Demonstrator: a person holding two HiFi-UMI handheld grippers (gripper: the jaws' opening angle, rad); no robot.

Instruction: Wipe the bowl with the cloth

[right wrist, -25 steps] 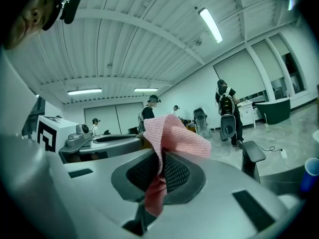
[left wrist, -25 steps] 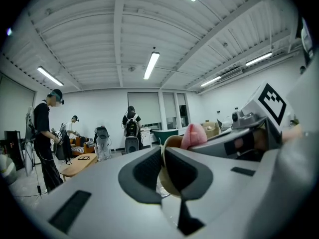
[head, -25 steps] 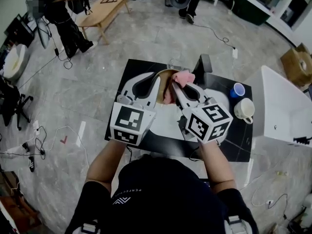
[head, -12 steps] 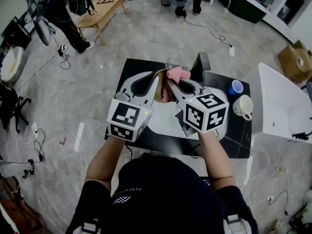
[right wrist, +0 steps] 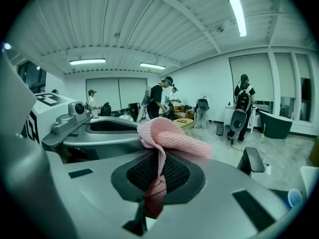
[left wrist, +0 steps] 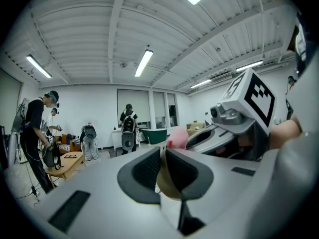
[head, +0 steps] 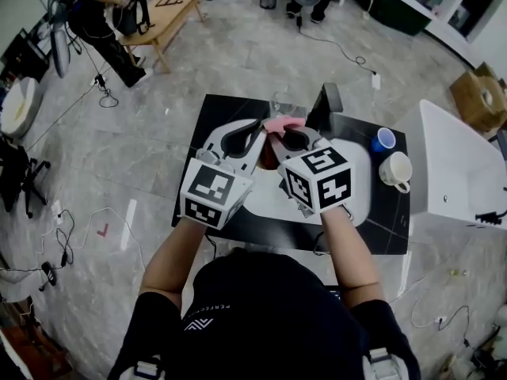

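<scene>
Wiping step: cloth was at the bowl, looked mid-wipe.
Left gripper: fingers were pinched on the bowl's thin rim, with the bowl held up off the table.
Right gripper: fingers were clamped on a fold of the cloth.
Where: in the head view, bowl was at 12 o'clock of both cubes, cloth at its 1 o'clock edge.
Next: probably sweep the cloth round the inner wall and keep the rim grip firm.
Materials: cloth was pink, knitted, floppy; bowl was tan, smooth, thin-walled.
</scene>
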